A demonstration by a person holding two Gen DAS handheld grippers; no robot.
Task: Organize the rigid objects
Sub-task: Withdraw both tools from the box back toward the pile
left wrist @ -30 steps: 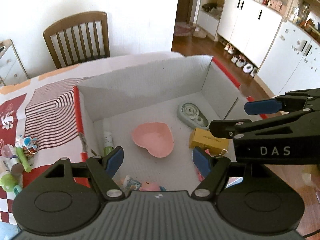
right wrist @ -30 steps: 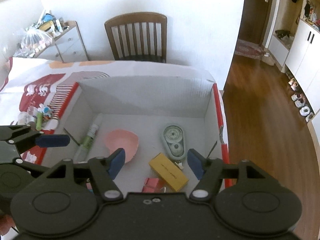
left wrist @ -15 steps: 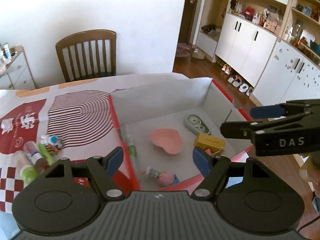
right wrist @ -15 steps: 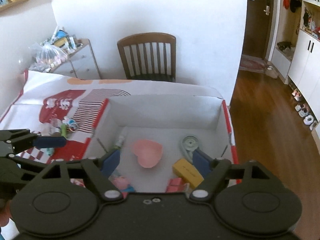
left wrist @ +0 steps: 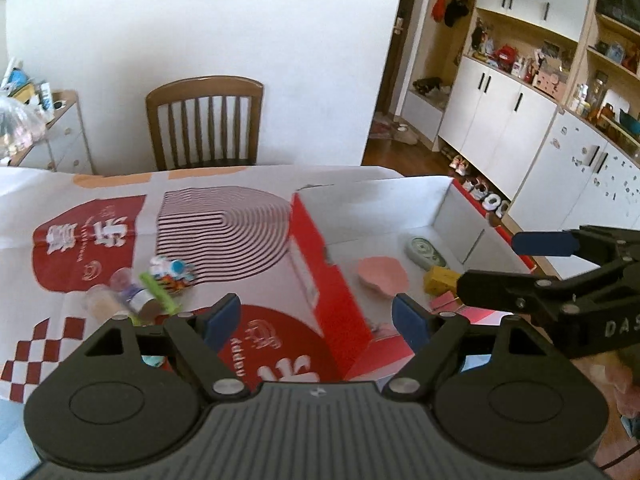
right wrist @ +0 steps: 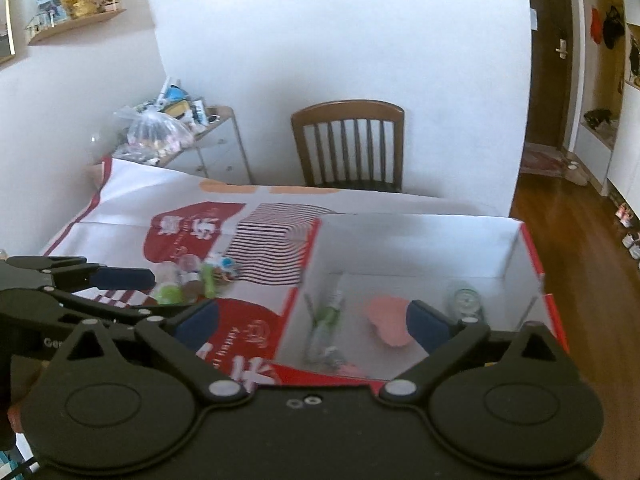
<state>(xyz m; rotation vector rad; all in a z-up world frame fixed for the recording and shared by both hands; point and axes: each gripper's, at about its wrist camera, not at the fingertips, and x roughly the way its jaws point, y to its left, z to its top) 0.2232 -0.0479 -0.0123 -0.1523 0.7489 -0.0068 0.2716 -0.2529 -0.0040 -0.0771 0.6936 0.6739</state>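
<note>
Left wrist view: my left gripper point(left wrist: 318, 318) has its blue-padded jaws spread, just opened wider, nothing between them. It hangs above the red-and-white patterned tablecloth point(left wrist: 100, 216), at the near left corner of the red cardboard box with white inside point(left wrist: 320, 256). In the box, ahead and right of my claw: pink heart-shaped dish point(left wrist: 382, 274), grey-green correction tape dispenser point(left wrist: 426, 252), yellow small carton point(left wrist: 442, 280). Left of my claw, on the cloth, lies a blurred cluster of small bottles and a green tube point(left wrist: 144, 292). My right gripper point(left wrist: 532, 264) shows at right over the box edge.

Right wrist view: my right gripper point(right wrist: 312, 322) has jaws spread wide, just opened, empty. The dish point(right wrist: 386, 318) sits just inside the right finger, and the green-labelled clear tube point(right wrist: 326, 318) lies between the fingers, both down in the box. Dispenser point(right wrist: 466, 302) beyond the right finger. The cluster point(right wrist: 192, 280) lies far left.
</note>
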